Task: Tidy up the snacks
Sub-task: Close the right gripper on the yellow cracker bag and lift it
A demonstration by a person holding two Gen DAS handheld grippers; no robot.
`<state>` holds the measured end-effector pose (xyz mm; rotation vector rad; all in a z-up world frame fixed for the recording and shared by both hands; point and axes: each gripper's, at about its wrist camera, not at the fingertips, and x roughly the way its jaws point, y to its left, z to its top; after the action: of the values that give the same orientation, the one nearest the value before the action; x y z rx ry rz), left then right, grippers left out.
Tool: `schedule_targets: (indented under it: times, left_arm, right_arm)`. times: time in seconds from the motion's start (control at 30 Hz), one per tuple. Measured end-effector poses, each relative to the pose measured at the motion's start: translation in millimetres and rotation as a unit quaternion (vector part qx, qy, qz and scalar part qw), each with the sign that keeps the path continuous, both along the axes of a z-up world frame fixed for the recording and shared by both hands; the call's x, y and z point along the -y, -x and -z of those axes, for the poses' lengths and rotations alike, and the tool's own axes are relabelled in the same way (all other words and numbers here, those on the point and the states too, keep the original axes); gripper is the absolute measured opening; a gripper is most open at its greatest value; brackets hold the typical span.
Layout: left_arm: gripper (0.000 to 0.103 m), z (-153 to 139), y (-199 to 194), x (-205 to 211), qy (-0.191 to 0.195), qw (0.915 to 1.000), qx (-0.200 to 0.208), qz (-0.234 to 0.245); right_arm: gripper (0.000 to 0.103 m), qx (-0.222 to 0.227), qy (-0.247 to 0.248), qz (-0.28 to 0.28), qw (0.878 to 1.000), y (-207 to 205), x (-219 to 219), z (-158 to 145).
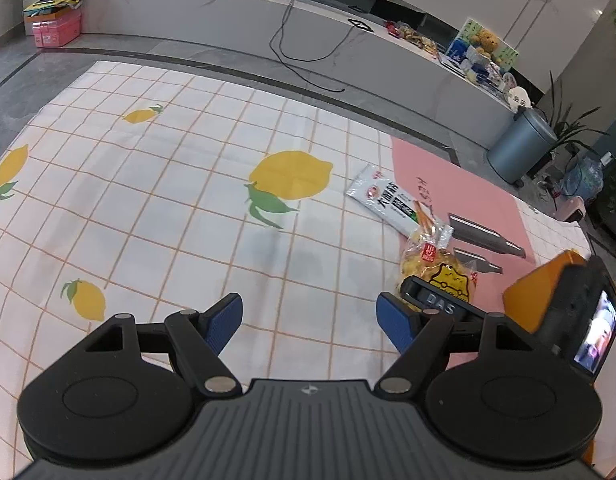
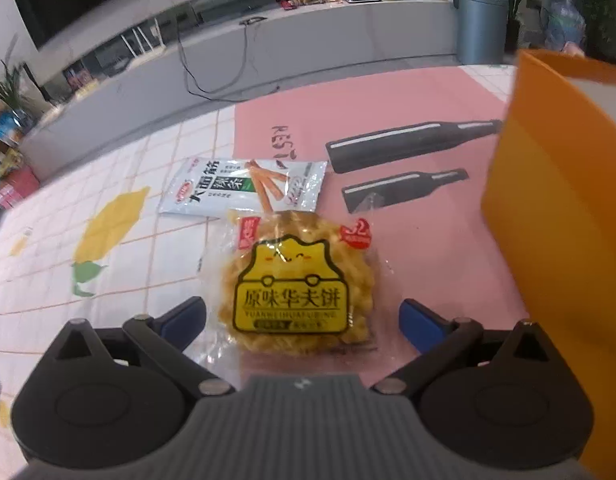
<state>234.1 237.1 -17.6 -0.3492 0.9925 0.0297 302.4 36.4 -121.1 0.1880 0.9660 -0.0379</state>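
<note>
A round waffle-cake packet with a yellow label [image 2: 293, 284] lies on the pink mat [image 2: 408, 92]. My right gripper [image 2: 303, 322] is open, its blue fingers on either side of the packet's near end. A white snack packet [image 2: 243, 188] lies just beyond it, half on the lemon-print cloth [image 2: 107, 216]. An orange box [image 2: 560, 216] stands close on the right. In the left wrist view my left gripper [image 1: 310, 326] is open and empty above the cloth [image 1: 147, 200]; the waffle packet [image 1: 436, 272], the white packet [image 1: 392, 202] and the right gripper's body [image 1: 432, 300] lie to its right.
A curved grey-white counter [image 1: 227, 20] with cables, a router and clutter runs behind the cloth. A grey bin [image 1: 520, 146] and plants stand at the right. Pink boxes [image 1: 55, 32] sit at the far left. The mat bears printed dark bottle shapes [image 2: 412, 146].
</note>
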Motion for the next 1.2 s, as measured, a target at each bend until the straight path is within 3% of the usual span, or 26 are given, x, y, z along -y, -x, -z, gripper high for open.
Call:
schedule_targets:
  times: [0.33,0.4,0.5,0.73,0.8,0.87,1.07,1.13,1.2]
  left_arm:
    - [0.089,2.8,-0.6,-11.7,0.003,0.9999,-0.005,-0.013]
    - [0.089,2.5,-0.1,-11.6,0.005,0.9999,-0.003,-0.011]
    - [0.089,3.1,0.0,-11.4,0.005,0.9999,-0.004,-0.01]
    - [0.089,-1.0,2.8,-9.4,0.011,0.9999,0.002,-0.007]
    - [0.089,-0.5,2.9,-9.2,0.011,0.9999,0.001,-0.005]
    - [0.089,0.4,2.0,-9.5,0.011,0.9999,-0.001,-0.005]
    - [0.089,0.9,1.6,-10.9,0.013,0.9999,-0.002,-0.006]
    - [0.089,0.5,2.2,-10.4,0.014,0.9999,0.0,-0.007]
    - [0.089,0.0,2.7,-10.3,0.014,0.9999,0.001,-0.007]
  right_arm:
    - [0.1,0.003,0.0,0.016,1.0,-8.3,-6.6,0.9]
    - [0.1,0.026,-0.025,0.024,0.999,-1.6,3.2,-4.1]
    - [0.1,0.069,-0.026,0.065,0.995,7.6,16.0,-14.2]
    - [0.1,0.004,-0.059,0.063,0.996,-28.0,4.3,2.0]
    - [0.1,0.0,-0.006,0.039,0.999,-35.2,-11.9,5.2]
    - [0.1,0.001,0.015,0.026,1.0,-37.2,-20.9,8.6]
    - [0.1,0.031,0.029,0.002,0.999,-34.5,-20.6,12.7]
    - [0.095,0.042,0.03,-0.005,0.999,-28.8,-19.8,11.7]
    - [0.078,0.058,0.028,-0.009,0.998,-19.8,-19.6,7.8]
